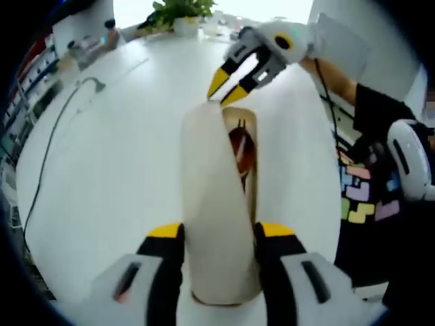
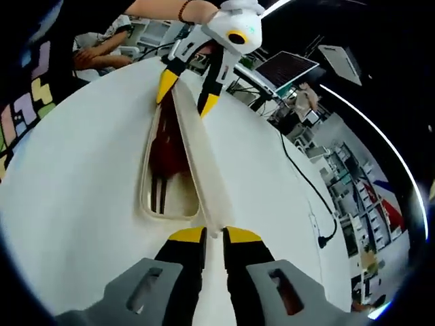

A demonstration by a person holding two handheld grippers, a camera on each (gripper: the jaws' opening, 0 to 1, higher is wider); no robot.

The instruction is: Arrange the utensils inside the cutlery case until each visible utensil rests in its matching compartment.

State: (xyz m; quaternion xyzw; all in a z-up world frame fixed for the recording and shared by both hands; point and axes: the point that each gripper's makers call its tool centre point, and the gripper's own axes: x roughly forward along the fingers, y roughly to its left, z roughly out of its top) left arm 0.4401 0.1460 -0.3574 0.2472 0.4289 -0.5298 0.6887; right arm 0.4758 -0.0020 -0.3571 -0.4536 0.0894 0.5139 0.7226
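My cutlery case [image 1: 219, 204] lies on the white table [image 1: 115, 156], its cream lid [image 2: 204, 173] raised on edge. Dark red utensils [image 2: 165, 157] rest in the open tray. My left tongs [image 1: 219, 234] are clenched on one end of the lid. My right tongs [image 2: 215, 236] pinch the lid's other end, jaws nearly together. Beyond the table I see a potted plant [image 1: 180, 13] and a black cable [image 2: 302, 178]

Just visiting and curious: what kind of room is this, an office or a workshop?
Probably an office or lab: a large white table, a potted plant at its far end, shelving and a monitor behind.
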